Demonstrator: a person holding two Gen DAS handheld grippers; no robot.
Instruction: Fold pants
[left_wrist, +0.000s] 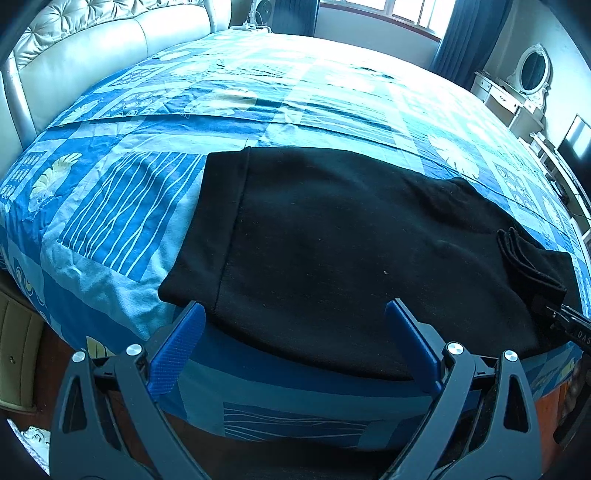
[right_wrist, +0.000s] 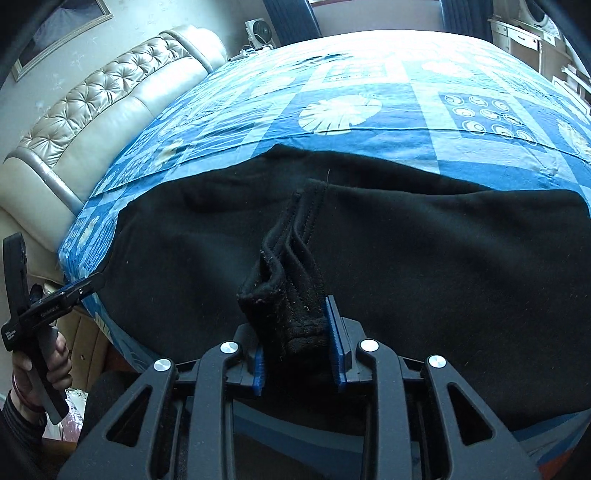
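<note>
A wide bed (left_wrist: 258, 92) fills both views, covered by a blue patchwork sheet (left_wrist: 110, 206) printed with white stripes, leaves and circles. It spreads out ahead of both grippers. A pale tufted headboard (right_wrist: 92, 110) runs along the bed's far left side, up and to the left of the right gripper.

The black pants (left_wrist: 332, 240) lie flat across the near part of the sheet, directly in front of the left gripper (left_wrist: 293, 328) and reaching toward the bed's near edge. In the left wrist view one hemmed end of the pants sits ahead and to the left of the blue fingers (left_wrist: 177, 354), with a seam running just inside it. The cloth spreads away to the right, where a thicker folded band is lifted off the surface.

The left gripper has its jaws spread wide apart with nothing between them; the near edge of the pants lies just beyond the fingertips.

The right gripper (right_wrist: 295, 341) is closed tightly on a bunched, ribbed end of the pants (right_wrist: 406, 277), the folded band rising up and forward from between its two blue pads (right_wrist: 338, 343). The rest of the garment stretches out flat on both sides beyond that grip.

In the right wrist view, far to the left, a hand (right_wrist: 44, 365) grasps the left gripper's black handle at the bed's edge.
</note>
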